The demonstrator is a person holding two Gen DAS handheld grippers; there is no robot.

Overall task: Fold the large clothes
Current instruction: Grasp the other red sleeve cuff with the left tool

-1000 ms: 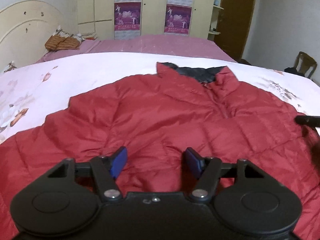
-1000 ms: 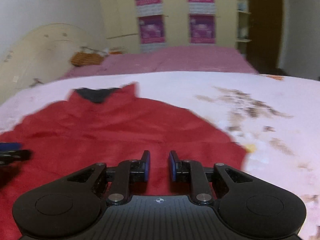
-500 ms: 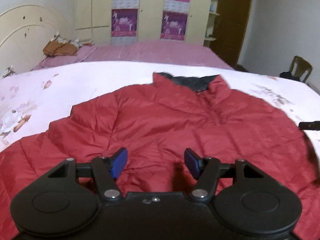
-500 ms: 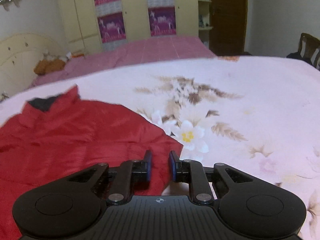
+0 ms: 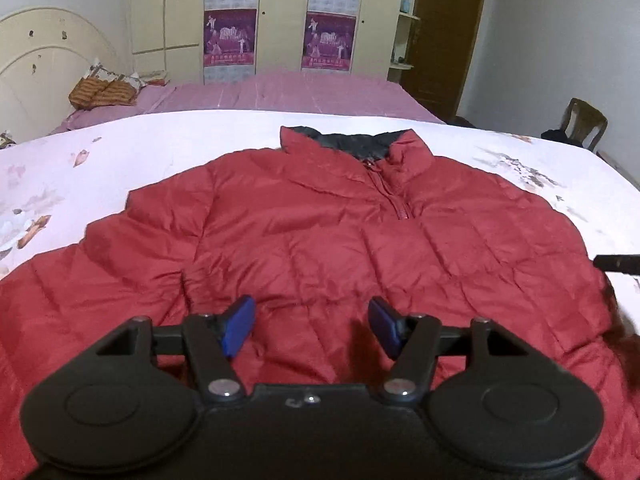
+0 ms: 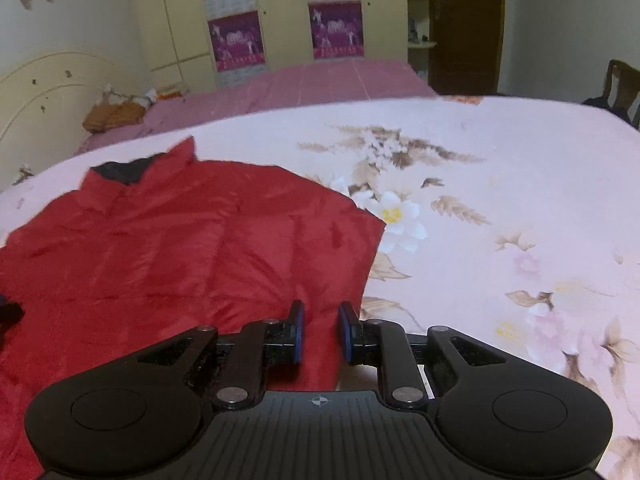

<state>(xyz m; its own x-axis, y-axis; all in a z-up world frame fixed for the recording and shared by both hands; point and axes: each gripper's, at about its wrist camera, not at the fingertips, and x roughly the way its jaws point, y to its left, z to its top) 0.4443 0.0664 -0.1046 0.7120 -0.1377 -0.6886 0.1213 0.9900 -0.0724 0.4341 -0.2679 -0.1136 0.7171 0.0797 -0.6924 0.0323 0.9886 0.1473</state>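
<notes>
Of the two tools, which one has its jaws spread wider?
The left tool: its blue pads stand far apart above the red jacket. The right tool shows only a narrow gap.

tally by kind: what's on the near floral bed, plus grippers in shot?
Red jacket: 1
Left gripper, jaws wide apart over the jacket, nothing between them: 1
Right gripper, narrow gap, red fabric seen in it; grip unclear: 1
Total: 3, all on or over the floral bedspread.
</notes>
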